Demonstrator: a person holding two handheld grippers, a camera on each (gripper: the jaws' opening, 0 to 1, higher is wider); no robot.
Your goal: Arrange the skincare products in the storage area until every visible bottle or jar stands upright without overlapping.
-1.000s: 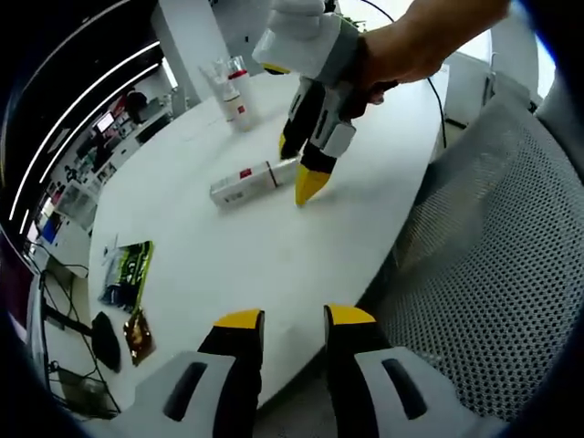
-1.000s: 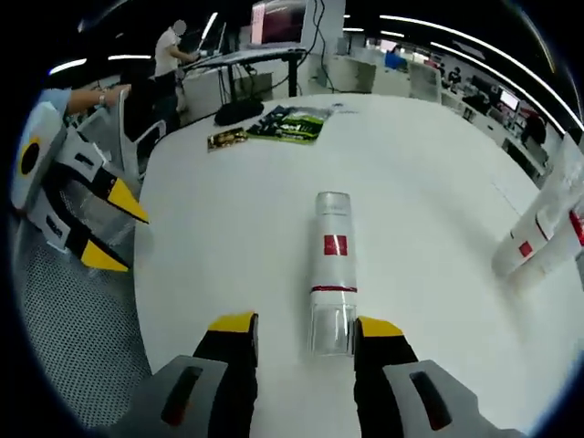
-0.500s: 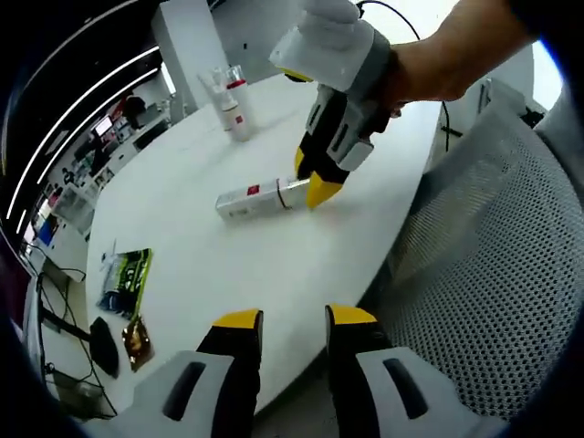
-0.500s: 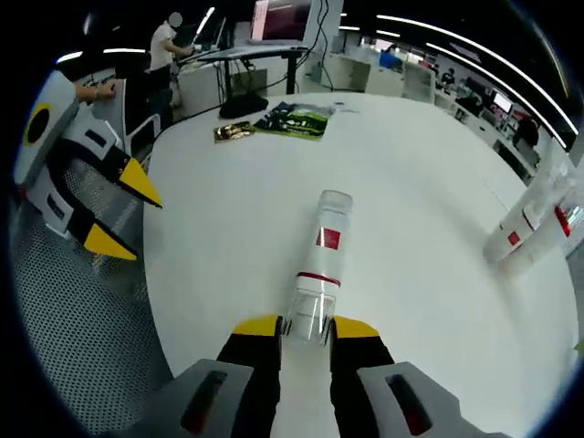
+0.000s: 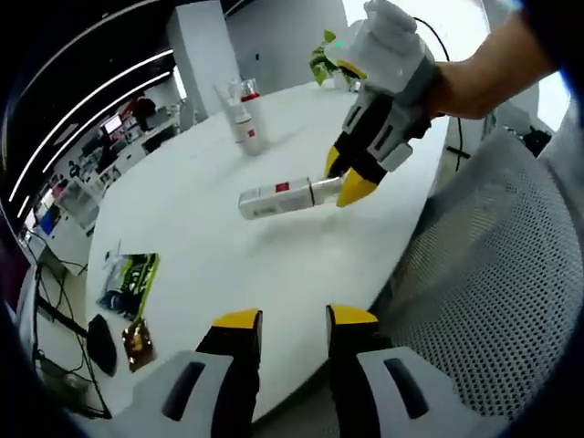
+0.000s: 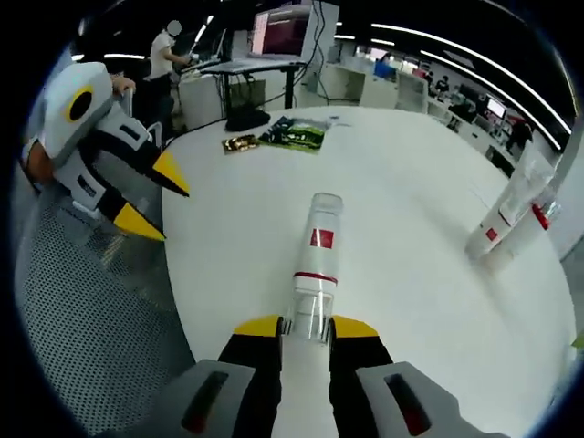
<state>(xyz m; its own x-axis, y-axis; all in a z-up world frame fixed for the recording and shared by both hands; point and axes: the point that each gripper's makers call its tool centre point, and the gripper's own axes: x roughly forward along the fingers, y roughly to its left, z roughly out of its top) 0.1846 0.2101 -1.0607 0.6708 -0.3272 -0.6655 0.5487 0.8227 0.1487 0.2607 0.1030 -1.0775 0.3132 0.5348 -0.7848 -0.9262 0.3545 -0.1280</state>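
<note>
My right gripper (image 6: 305,327) has its jaws closed on the clear cap end of a white bottle (image 6: 315,254) — red label facing up, body pointing out over the white table (image 6: 401,182). I see the left gripper (image 6: 151,196) at left, jaws apart — two tubes (image 6: 506,219) stand far right

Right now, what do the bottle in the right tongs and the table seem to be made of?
The bottle looks like white plastic with a see-through clear cap: the table shows through the cap between the right tongs. The table seems a smooth white laminate, slightly glossy; its true material is uncertain.
</note>
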